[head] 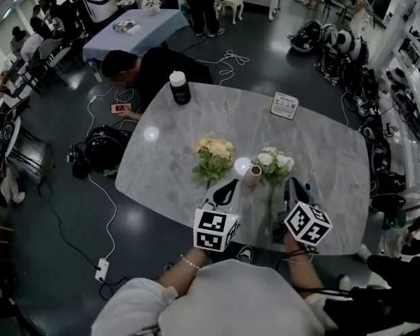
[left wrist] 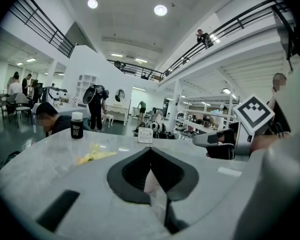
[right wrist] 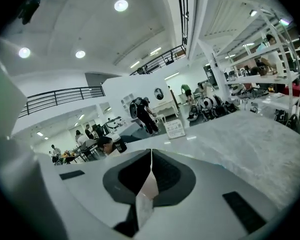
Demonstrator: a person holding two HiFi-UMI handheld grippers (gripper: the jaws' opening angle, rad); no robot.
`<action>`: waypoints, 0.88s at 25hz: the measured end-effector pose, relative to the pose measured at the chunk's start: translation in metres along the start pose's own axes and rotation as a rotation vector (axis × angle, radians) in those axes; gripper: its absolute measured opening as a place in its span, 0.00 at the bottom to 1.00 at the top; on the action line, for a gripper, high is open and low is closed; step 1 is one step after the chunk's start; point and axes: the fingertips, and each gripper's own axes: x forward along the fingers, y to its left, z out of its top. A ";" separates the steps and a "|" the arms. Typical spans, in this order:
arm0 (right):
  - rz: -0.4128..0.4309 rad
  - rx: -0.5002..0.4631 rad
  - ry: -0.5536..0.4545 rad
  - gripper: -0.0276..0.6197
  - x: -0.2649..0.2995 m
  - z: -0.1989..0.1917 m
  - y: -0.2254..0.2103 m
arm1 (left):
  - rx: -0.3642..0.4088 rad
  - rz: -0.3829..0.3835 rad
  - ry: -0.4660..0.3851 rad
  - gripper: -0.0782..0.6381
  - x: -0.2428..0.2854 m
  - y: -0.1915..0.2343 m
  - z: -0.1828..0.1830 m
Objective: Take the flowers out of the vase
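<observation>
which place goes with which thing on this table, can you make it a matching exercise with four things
Things:
1. bottle
2. card
3. yellow flowers
4. vase

Places:
a. between the yellow flowers and the white flowers
b. far side of the table, towards the right
c. far edge of the table, towards the left
d. middle of the table, just left of the vase

Pairs: 1-c, 2-b, 3-d, 4-a
</observation>
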 end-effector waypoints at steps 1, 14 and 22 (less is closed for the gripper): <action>0.004 -0.015 -0.020 0.06 -0.001 0.007 0.004 | 0.010 -0.003 -0.016 0.12 0.001 -0.001 0.008; 0.027 -0.056 -0.078 0.06 -0.005 0.026 0.009 | 0.037 -0.007 -0.055 0.12 0.013 -0.007 0.039; 0.045 -0.103 -0.049 0.05 -0.008 0.018 0.015 | 0.027 -0.005 -0.032 0.12 0.011 -0.011 0.028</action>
